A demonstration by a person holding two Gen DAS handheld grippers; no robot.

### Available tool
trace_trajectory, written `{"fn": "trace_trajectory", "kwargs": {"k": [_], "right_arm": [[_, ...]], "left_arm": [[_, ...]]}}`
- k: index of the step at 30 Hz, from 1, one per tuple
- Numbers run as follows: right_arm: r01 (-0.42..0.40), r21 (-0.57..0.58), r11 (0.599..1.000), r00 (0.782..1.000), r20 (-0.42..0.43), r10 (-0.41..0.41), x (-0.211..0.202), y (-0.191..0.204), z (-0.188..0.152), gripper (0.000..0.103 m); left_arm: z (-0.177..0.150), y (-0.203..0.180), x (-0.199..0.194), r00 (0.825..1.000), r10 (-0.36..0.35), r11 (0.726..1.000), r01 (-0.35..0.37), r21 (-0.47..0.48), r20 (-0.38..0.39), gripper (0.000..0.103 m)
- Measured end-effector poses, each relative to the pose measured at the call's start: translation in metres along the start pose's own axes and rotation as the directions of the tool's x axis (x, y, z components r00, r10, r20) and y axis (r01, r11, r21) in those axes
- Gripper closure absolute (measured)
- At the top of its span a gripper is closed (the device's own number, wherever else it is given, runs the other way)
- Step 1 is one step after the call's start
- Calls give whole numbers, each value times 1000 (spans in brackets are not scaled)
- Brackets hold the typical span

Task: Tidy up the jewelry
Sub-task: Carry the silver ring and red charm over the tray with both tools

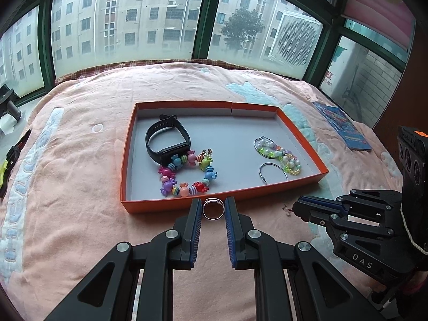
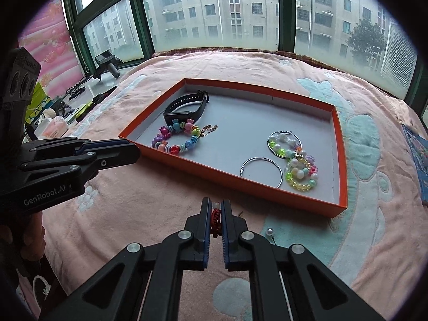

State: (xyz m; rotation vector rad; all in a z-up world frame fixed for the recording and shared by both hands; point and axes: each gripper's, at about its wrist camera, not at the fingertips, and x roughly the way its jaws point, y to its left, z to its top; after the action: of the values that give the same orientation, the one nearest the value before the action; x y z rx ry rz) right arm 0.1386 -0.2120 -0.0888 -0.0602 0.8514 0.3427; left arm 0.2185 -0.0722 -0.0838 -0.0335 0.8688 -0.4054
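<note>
Only the right wrist view shows right tongs (image 2: 216,208) pinching, seemingly, a red cord (image 2: 216,218).

A pink fleece blanket with pale blue patterns (image 1: 80,160) lies beneath the tongs; 1 blue printed booklet (image 1: 342,125) rests far right of them.

We cannot make out the red knotted piece (image 2: 216,218) between the right tongs (image 2: 216,208); their pads cover most of it. The small pin (image 2: 269,231) lying on the bed (image 2: 133,214) is too tiny to identify. The blue booklet (image 2: 420,160) is cut off by the frame edge.
</note>
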Motion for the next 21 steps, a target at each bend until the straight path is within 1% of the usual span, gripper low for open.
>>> {"fn": "trace_trajectory", "kwargs": {"k": [11, 16, 21], "right_arm": [[21, 92, 996, 990, 135, -33, -47, -9, 19, 94], [40, 103, 994, 978, 199, -60, -67, -12, 27, 94], [45, 116, 992, 968, 241, -72, -75, -17, 38, 94]], "left_arm": [[18, -16, -41, 996, -5, 1000, 4, 14, 90, 84], [30, -29, -56, 992, -9, 999, 5, 35, 125, 84], [46, -38, -59, 990, -10, 999, 3, 49, 144, 84]]}}
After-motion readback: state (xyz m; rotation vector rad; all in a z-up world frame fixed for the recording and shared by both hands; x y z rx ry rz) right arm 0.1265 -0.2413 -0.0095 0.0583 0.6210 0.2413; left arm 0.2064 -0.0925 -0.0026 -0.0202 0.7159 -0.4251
